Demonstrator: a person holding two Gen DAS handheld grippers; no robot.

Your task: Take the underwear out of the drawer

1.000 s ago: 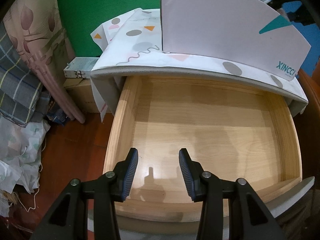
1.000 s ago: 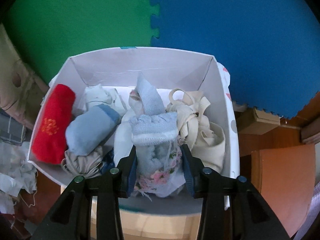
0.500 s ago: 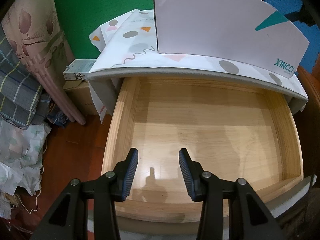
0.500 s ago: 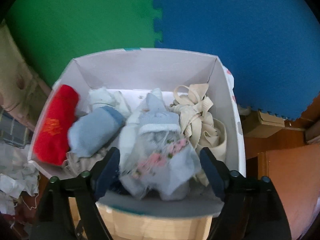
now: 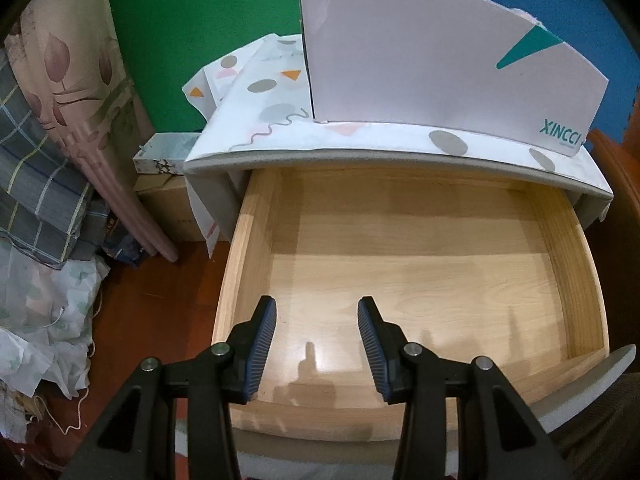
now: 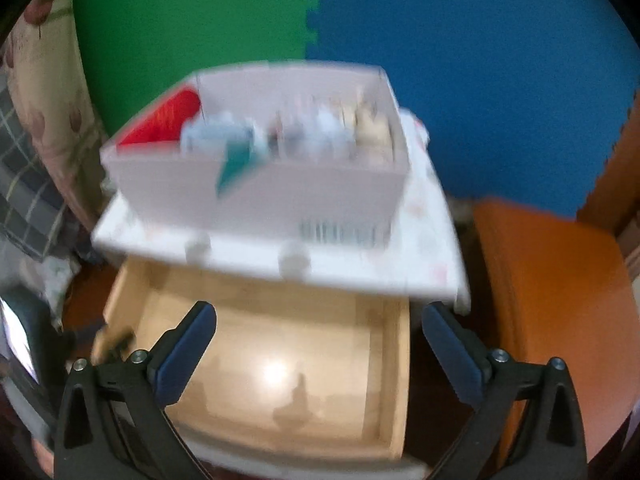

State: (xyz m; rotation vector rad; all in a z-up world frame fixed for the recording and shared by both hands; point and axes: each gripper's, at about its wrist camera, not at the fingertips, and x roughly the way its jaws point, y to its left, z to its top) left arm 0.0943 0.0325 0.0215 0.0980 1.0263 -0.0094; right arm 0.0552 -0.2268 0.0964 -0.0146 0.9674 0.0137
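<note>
Around the cabinet it's crowded: a leaf-patterned curtain point(image 5: 80, 92) and plaid cloth point(image 5: 36, 184) on the left, crumpled white fabric point(image 5: 44, 320) heaped on the red-brown floor, a green foam mat point(image 6: 192, 20) joined to a blue one point(image 6: 472, 48) behind, an orange chair point(image 6: 556, 296) to the right. The pale wooden drawer point(image 5: 256, 240) stands pulled out, smooth and shiny, its bottom bare. Nothing blocks the way in. Above it, on the cabinet's spotted white cover point(image 5: 360, 136), sits a white cardboard box point(image 5: 440, 60) with teal print. The underwear point(image 6: 224, 136), soft rolled bundles of red, pale blue and cream, is piled inside that box, blurred here. The left gripper point(image 5: 316, 340) hovers over the drawer, jaws partly apart, holding nothing. The right gripper point(image 6: 320, 344) has just been opening its jaws and they stand wide, with nothing between them.
</note>
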